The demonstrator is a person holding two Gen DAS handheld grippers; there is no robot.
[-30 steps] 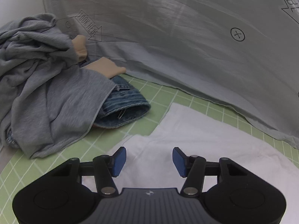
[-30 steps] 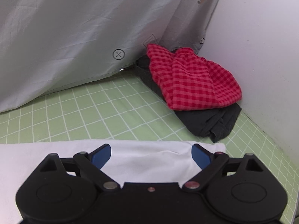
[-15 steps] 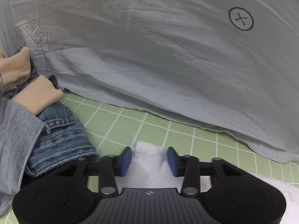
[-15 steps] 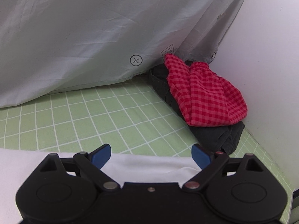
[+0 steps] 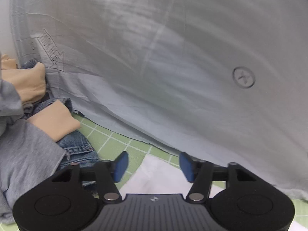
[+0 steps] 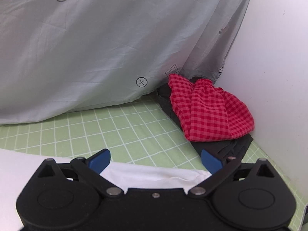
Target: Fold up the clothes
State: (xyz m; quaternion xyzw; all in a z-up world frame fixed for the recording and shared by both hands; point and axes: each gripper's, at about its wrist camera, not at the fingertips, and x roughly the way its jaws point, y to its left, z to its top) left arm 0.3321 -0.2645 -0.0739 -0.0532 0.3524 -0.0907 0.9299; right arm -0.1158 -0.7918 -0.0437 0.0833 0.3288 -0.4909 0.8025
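A white garment (image 5: pixel 157 175) lies flat on the green grid mat (image 5: pixel 113 144). Its corner points up between the blue pads of my left gripper (image 5: pixel 153 166). Those jaws are opening and the pads stand clear of the cloth on both sides. In the right wrist view the white garment's folded edge (image 6: pixel 150 175) runs under my right gripper (image 6: pixel 155 161). Its jaws are opening to their widest, with nothing pressed between the pads.
A grey sheet (image 5: pixel 173 67) hangs as a backdrop along the mat's far side. On the left is a pile of a grey garment (image 5: pixel 25 154), jeans (image 5: pixel 77 150) and beige cloth (image 5: pixel 55 119). On the right, red checked shorts (image 6: pixel 207 111) lie on a dark garment (image 6: pixel 221 146) by a white wall (image 6: pixel 279 77).
My left gripper closed around the white corner half a second ago and has now opened off it and pulled back a little. My right gripper has lifted slightly and spread wider.
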